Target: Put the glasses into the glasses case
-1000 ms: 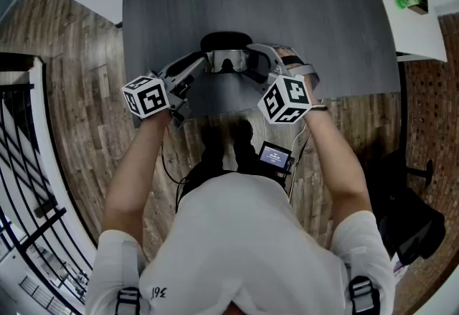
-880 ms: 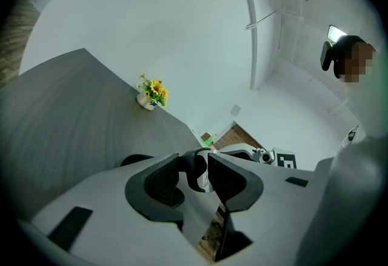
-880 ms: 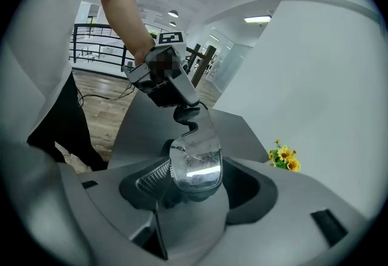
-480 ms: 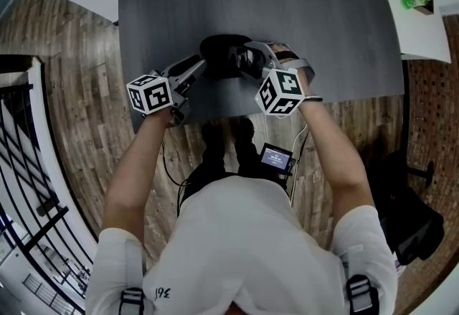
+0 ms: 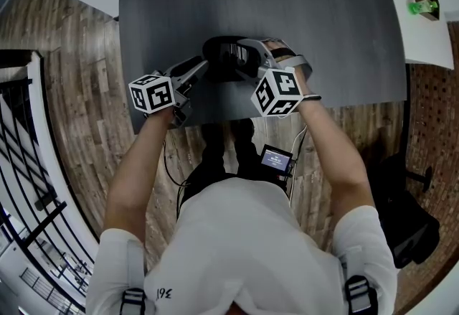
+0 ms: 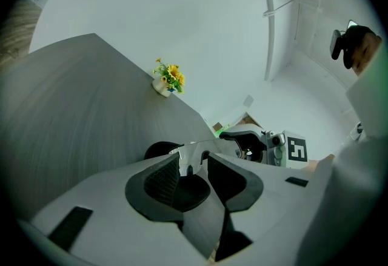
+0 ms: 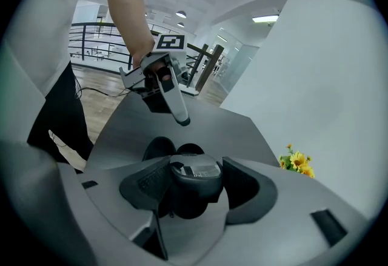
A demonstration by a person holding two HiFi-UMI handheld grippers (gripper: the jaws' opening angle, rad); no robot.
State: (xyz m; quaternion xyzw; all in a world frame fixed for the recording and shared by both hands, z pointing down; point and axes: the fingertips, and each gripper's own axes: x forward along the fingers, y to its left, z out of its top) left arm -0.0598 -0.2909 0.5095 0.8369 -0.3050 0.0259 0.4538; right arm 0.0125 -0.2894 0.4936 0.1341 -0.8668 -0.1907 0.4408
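Glasses, black-framed with a clear wraparound lens (image 5: 235,55), low over a broad dark grey table (image 5: 323,19), just above a black oval glasses case (image 5: 217,41). Gripped at both ends: left gripper (image 6: 193,160) pinched nearly closed on the thin lens edge, right gripper (image 7: 195,177) spread wide yet clenched round the bulkier dark end. Small pot of yellow flowers (image 6: 168,79) plain in both gripper views, barely inside the head view's top edge.

Bright, even indoor light from ceiling lamps (image 7: 180,14), soft shadows, strong fisheye bending at the edges, black corners in both gripper views.
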